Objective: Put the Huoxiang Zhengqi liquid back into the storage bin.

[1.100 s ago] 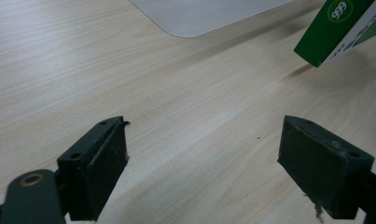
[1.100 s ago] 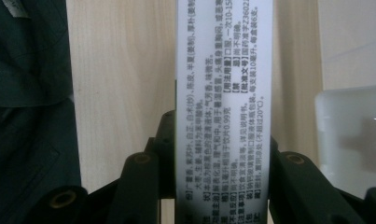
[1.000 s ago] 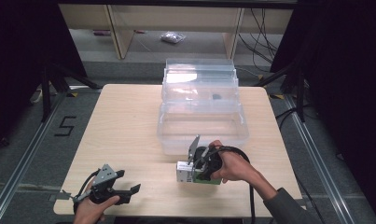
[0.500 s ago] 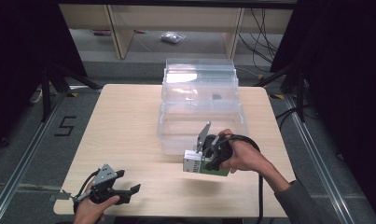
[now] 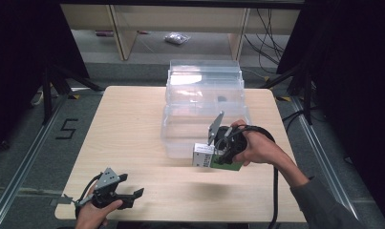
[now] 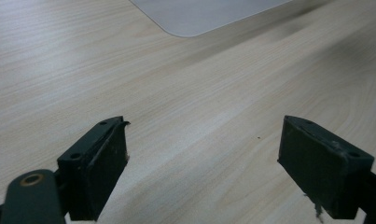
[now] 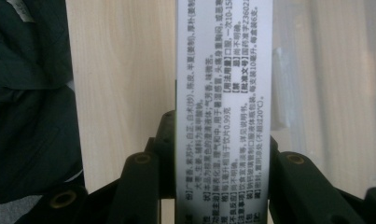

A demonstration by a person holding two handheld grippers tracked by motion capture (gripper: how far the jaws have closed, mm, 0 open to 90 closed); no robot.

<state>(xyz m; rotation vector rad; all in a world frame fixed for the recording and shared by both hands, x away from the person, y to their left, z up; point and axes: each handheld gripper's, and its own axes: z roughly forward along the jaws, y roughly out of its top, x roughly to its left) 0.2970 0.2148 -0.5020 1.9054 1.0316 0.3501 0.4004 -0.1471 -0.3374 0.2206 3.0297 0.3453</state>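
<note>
high view shows two clear plastic bins (image 5: pixel 204 102) stacked in steps at the far middle of the surface (image 5: pixel 128 138); a small dark item (image 5: pixel 220 99) lies in the upper one. just before the near bin, the right hand-held gripper (image 5: pixel 218 157) grasps a white and green box (image 5: pixel 205 156), lifted off the wood. right gripper view shows the box's (image 7: pixel 223 107) printed side pinched between the jaws. the left hand-held gripper (image 5: pixel 128 196) rests released at the near left edge, jaws apart. dark floor surrounds the surface.
</note>
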